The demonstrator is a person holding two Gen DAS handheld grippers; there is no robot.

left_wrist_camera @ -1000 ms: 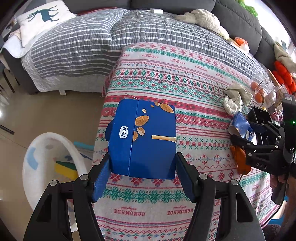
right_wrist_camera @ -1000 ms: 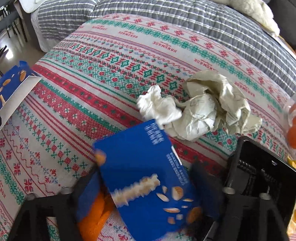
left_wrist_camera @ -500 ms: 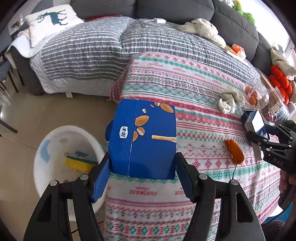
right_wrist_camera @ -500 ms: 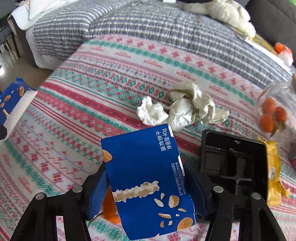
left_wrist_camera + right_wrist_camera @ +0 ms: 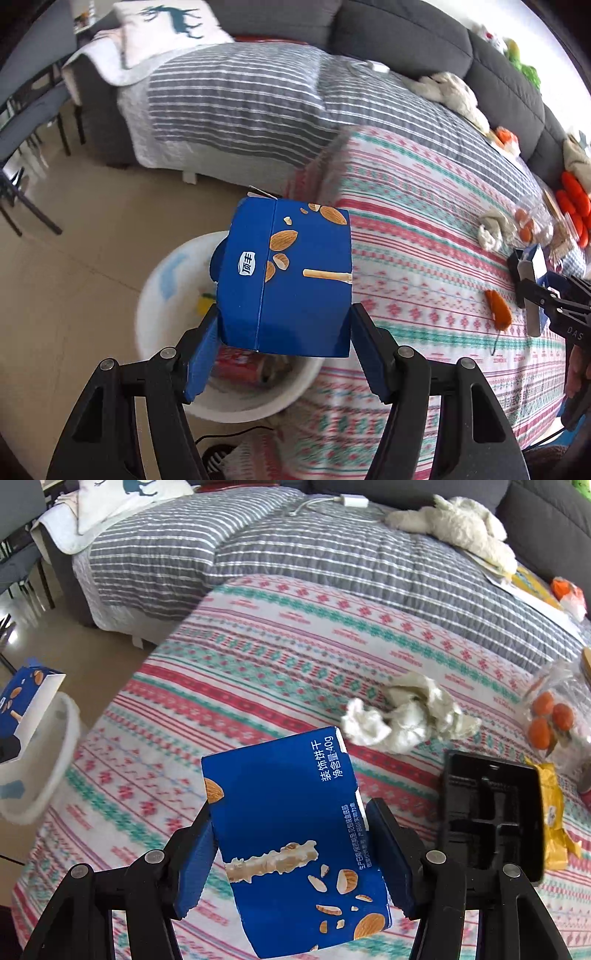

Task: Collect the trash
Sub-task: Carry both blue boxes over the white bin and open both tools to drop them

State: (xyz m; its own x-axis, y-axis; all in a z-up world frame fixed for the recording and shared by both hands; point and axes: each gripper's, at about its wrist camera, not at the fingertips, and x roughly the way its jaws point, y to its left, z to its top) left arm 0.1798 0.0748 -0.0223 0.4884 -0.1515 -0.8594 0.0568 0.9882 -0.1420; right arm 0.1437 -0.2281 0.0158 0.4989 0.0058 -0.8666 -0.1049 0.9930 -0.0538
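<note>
My left gripper [image 5: 284, 325] is shut on a blue almond snack box [image 5: 288, 273] and holds it in the air above the white trash bin [image 5: 155, 288] on the floor beside the table. My right gripper [image 5: 291, 845] is shut on a second blue snack box [image 5: 291, 842] and holds it above the patterned tablecloth [image 5: 258, 679]. That gripper also shows at the right edge of the left wrist view [image 5: 535, 291]. Crumpled white paper [image 5: 402, 716], a black plastic tray [image 5: 491, 812], a yellow wrapper [image 5: 552, 812] and an orange scrap [image 5: 498, 310] lie on the table.
The bin holds a red can [image 5: 240, 365] and a yellow scrap [image 5: 205, 301]. A clear bag of oranges [image 5: 550, 720] sits at the table's right. A striped grey sofa cover [image 5: 240, 96] lies behind the table. Tiled floor [image 5: 74, 258] is to the left.
My left gripper has carried its box leftward, off the table edge to over the bin. My right gripper has lifted its box and drawn back from the table.
</note>
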